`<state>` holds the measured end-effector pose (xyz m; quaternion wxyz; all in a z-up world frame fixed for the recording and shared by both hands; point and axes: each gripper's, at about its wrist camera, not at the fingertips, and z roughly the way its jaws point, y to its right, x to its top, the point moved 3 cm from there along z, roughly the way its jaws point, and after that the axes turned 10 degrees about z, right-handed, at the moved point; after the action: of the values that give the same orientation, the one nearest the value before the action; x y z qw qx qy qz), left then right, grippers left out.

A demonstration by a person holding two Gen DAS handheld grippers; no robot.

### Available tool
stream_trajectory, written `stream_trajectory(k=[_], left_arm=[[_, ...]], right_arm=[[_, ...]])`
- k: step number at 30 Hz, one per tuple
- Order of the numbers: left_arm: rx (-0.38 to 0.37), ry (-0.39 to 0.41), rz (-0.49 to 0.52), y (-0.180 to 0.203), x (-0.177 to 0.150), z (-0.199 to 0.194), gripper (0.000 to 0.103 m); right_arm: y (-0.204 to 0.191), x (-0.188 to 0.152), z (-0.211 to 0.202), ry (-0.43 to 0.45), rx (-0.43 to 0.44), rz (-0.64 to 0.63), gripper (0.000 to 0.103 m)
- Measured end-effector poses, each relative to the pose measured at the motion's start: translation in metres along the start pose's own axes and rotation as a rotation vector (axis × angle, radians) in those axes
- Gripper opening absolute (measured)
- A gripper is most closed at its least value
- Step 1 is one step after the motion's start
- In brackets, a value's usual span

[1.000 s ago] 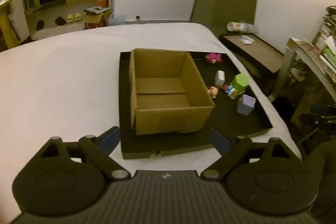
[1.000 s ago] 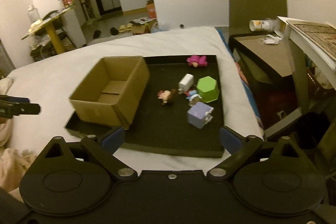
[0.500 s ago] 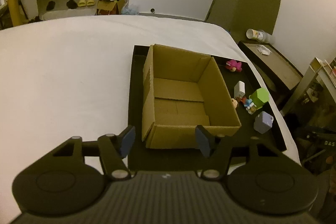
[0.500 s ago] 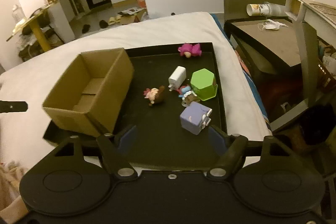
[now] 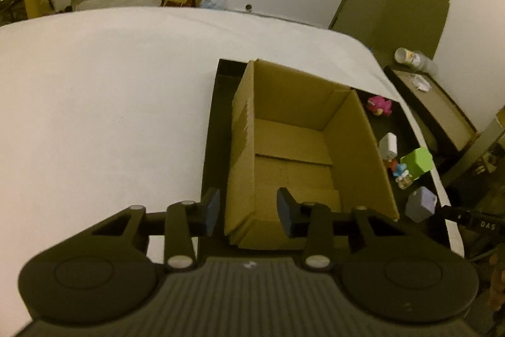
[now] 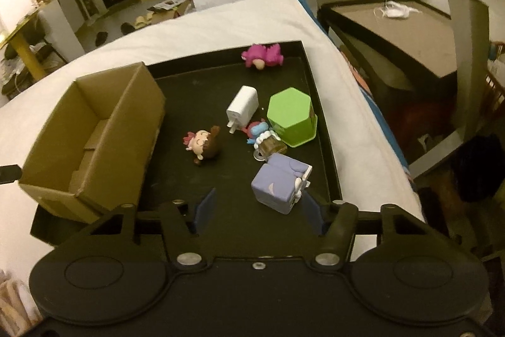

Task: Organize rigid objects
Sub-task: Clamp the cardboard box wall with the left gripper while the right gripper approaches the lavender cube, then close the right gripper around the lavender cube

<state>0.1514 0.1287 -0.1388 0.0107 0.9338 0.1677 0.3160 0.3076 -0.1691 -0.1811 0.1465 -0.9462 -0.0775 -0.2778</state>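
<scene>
We see a black tray (image 6: 322,128) on a white bed (image 5: 110,103). At its left stands an open cardboard box (image 5: 293,147). Our left gripper (image 5: 247,212) has been closing; its pads straddle the box's near-left corner without pressing. Rightward lie a doll (image 6: 203,144), white charger (image 6: 241,108), green hexagonal box (image 6: 292,114) and lilac cube (image 6: 279,187). Our right gripper (image 6: 257,212), also closing, stands apart, holding nothing, the cube just ahead.

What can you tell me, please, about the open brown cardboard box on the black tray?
The open brown cardboard box looks like plain corrugated card, upright, with nothing visible inside; folded bottom flaps show on its floor. It stands on the left part of the shallow black tray, apart from the toys. The left claw straddles its near left corner.
</scene>
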Motion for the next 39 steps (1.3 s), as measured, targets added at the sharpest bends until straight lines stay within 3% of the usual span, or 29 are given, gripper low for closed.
stream_trajectory(k=[5,14,22,30,39], left_arm=[[0.004,-0.043,-0.012,-0.004,0.005,0.011,0.032],[0.039,-0.135,0.014,-0.001,0.022,0.033,0.022],[0.065,-0.187,0.031,0.005,0.031,0.051,0.015],[0.074,-0.27,0.067,0.003,0.04,0.069,0.012],[0.099,-0.298,0.093,0.004,0.036,0.08,0.011]], right_arm=[[-0.001,0.004,0.018,-0.031,-0.032,0.028,0.051],[0.007,0.013,0.045,-0.069,-0.134,0.109,0.051],[0.001,0.019,0.053,-0.064,-0.159,0.106,0.051],[-0.001,0.024,0.06,-0.037,-0.17,0.118,0.052],[-0.005,0.018,0.072,-0.033,-0.205,0.123,0.052]])
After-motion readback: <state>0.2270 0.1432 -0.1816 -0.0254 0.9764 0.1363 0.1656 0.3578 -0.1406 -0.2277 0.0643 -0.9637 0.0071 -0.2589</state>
